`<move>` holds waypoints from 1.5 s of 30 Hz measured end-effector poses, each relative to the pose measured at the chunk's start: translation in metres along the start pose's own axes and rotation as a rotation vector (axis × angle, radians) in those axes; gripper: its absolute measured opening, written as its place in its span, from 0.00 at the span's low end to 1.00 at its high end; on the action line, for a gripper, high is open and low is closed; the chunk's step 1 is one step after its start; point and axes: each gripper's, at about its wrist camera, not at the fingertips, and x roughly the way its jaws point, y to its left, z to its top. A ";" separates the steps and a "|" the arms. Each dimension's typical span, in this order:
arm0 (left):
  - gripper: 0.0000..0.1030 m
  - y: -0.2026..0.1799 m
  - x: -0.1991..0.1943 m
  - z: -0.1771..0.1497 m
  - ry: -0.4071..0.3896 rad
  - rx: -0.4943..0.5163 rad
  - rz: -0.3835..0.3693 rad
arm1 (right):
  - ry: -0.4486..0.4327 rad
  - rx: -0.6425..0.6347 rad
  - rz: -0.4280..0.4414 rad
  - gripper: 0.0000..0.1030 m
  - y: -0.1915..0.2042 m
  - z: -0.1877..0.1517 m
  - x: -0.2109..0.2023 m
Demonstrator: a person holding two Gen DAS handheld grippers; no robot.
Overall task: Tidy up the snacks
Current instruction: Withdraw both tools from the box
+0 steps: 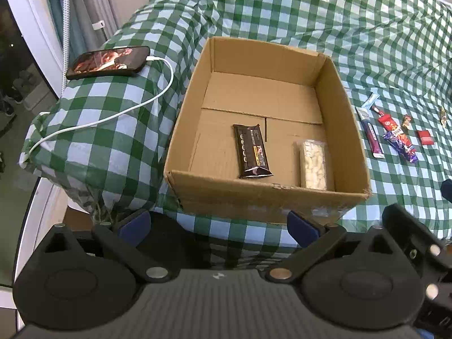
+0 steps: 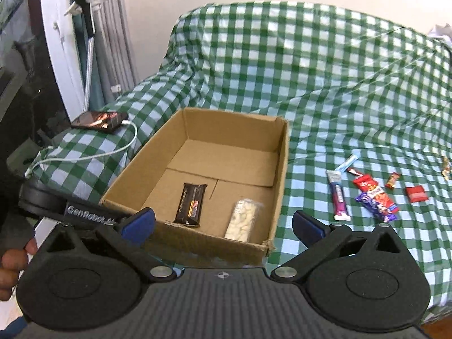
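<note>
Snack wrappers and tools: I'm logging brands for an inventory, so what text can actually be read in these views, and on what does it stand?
"GenRobot": white lettering on the black arm of the left tool, seen from the right wrist view.
Dark bar wrapper in the cardboard box: print too blurred to read.
Clear packet of pale pieces: no legible label.
Loose wrappers on the checked cloth: print too small to read.
Phone: screen shows an image, no readable text.

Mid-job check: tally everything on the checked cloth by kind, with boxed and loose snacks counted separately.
Cardboard box: 1
Phone: 1
Charging cable: 1
Snacks in box: 2
Loose snacks: 7
Total: 12
</note>
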 end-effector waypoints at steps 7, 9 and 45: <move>1.00 -0.011 -0.023 -0.014 -0.045 0.039 0.000 | -0.053 0.020 -0.019 0.99 -0.004 -0.011 -0.028; 1.00 -0.015 -0.030 -0.018 -0.062 0.050 0.003 | -0.070 0.025 -0.020 0.99 -0.004 -0.013 -0.036; 1.00 -0.061 -0.032 -0.005 -0.060 0.108 0.024 | -0.121 0.165 -0.062 0.99 -0.048 -0.031 -0.051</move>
